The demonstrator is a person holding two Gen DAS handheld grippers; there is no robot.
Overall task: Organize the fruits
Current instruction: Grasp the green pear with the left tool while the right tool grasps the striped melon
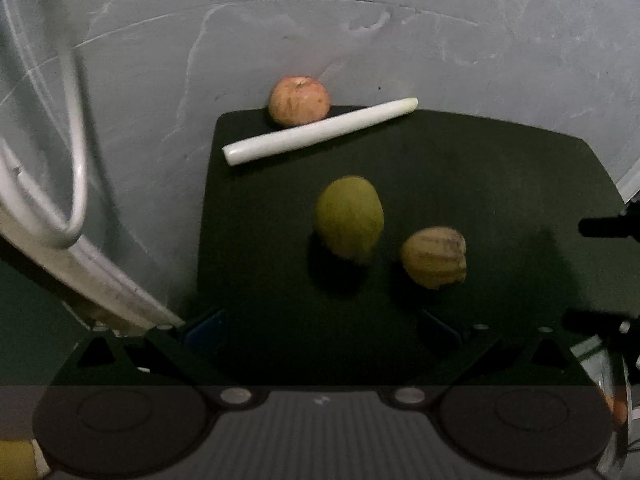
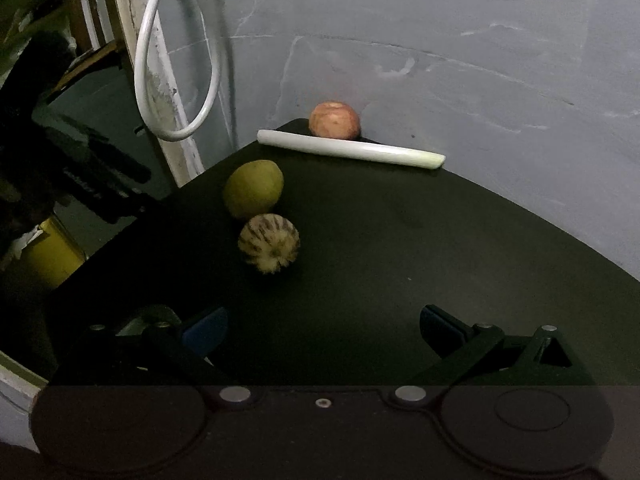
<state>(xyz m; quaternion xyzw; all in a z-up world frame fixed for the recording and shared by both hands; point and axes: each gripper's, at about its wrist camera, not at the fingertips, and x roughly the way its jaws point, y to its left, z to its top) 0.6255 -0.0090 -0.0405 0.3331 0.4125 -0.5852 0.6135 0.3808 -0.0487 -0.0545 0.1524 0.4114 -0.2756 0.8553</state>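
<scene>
A black table [image 1: 500, 184] [image 2: 440, 240] holds a red apple [image 1: 299, 100] [image 2: 335, 119] at its far edge, a white leek stalk [image 1: 320, 130] [image 2: 352, 148] lying in front of it, a green lemon-like fruit [image 1: 350, 222] [image 2: 253, 189], and a striped yellow fruit [image 1: 435, 257] [image 2: 269, 249] beside it. My left gripper [image 1: 320, 328] is open and empty, short of the green fruit. My right gripper [image 2: 324, 328] is open and empty, to the right of the striped fruit. The right gripper also shows at the right edge of the left wrist view [image 1: 608, 276].
A grey wall [image 1: 400, 40] [image 2: 480, 60] rises right behind the table. A white cable loop [image 1: 76, 160] [image 2: 176, 80] hangs by a worn white frame at the left. A yellow object [image 2: 52, 252] sits below the table's left side.
</scene>
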